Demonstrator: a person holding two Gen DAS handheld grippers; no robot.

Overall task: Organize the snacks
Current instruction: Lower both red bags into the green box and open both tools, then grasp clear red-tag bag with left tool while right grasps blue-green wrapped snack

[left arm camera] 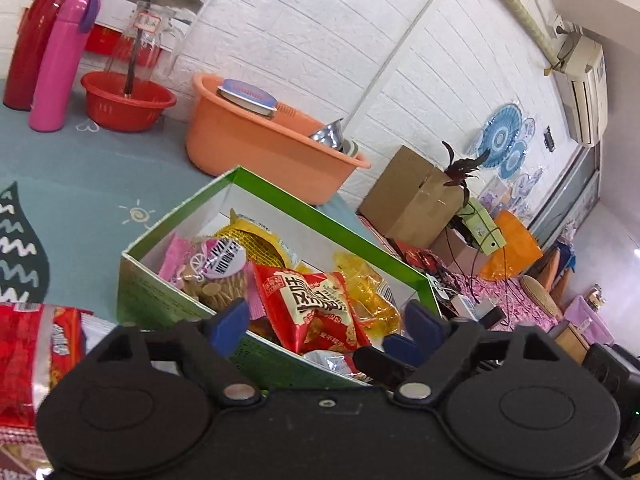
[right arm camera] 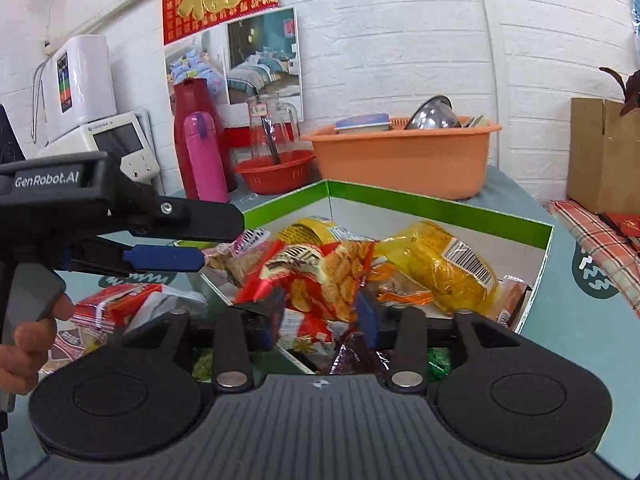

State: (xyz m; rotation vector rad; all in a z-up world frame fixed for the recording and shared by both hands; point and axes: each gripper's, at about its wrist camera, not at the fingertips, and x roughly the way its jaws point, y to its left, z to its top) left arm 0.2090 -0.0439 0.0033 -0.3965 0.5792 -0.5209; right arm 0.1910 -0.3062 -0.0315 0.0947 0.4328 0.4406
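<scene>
I have the right gripper pinched on the lower part of a red snack packet, its blue pads pressing the crinkled film from both sides, and the packet sits over the near edge of the green box, above the snacks already inside. The left gripper hangs just at the box's near wall with its jaws wide apart and nothing between them; from the right wrist view I see it come in from the left, its blue finger pointing at the pile. The box already holds a yellow bag, a pink-labelled biscuit pack and other packets, so it looks fairly full. More loose packets lie on the teal tablecloth to the left of the box, so I judge the task well along but not finished. To do this step well, I want to carry the red packet further in over the middle of the pile before letting go, lower it until it rests on the others, then open slowly so the film does not spring back over the wall. I should keep the left gripper out of the drop path, since it is close to the same corner
</scene>
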